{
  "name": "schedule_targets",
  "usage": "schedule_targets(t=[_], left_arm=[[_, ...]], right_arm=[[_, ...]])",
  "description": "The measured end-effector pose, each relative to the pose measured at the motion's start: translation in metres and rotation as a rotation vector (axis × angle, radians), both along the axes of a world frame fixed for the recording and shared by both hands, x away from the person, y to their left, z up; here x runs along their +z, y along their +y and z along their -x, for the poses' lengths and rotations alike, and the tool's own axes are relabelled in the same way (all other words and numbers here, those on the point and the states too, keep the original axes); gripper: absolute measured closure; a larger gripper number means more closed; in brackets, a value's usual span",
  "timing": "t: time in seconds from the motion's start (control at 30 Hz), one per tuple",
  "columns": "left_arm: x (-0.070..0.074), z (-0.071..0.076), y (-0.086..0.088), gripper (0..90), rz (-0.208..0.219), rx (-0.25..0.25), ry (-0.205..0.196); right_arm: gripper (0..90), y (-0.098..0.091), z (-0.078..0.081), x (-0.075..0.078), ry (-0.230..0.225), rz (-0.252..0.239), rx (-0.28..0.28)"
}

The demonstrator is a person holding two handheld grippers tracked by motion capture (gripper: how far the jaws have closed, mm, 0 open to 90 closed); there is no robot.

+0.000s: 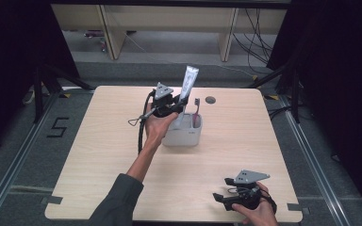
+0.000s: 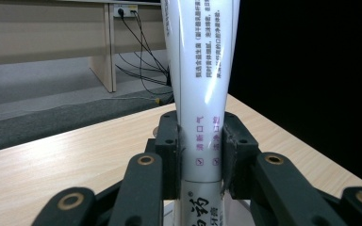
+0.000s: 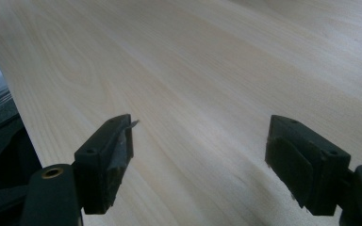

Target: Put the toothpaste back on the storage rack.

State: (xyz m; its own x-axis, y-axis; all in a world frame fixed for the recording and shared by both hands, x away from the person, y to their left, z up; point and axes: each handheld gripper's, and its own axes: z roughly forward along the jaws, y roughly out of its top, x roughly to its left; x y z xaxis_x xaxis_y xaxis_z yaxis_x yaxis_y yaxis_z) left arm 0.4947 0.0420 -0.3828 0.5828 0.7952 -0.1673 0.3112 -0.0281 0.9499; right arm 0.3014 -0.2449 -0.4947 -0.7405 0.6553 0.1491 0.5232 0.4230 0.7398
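the toothpaste tube (image 2: 202,94) is white and glossy, printed with small grey lettering higher up and purple characters lower down, with larger dark characters near its base. the toothbrush (image 1: 196,112) is pinkish purple. the holder (image 1: 184,136) is pale grey. the worktop (image 1: 99,155) is light wood with a fine straight grain and a small dark round hole near the far edge. the left gripper (image 2: 200,150) is black, with brass-coloured rivets on its links and a grey plate on top. the right gripper (image 3: 200,155) has black jaws too. the sleeve (image 1: 118,200) is dark grey. the floor (image 1: 23,155) is grey, marked with a black 5.
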Motion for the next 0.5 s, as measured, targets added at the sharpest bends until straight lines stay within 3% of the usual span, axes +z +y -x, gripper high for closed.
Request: schedule_targets(t=[0.5], left_arm=[[-0.0090, -0.0048, -0.0021, 71.4, 0.005, 0.005, 0.004]], right_arm=[[24.8, 0.0004, 0.0004, 0.0000, -0.001, -0.005, 0.001]])
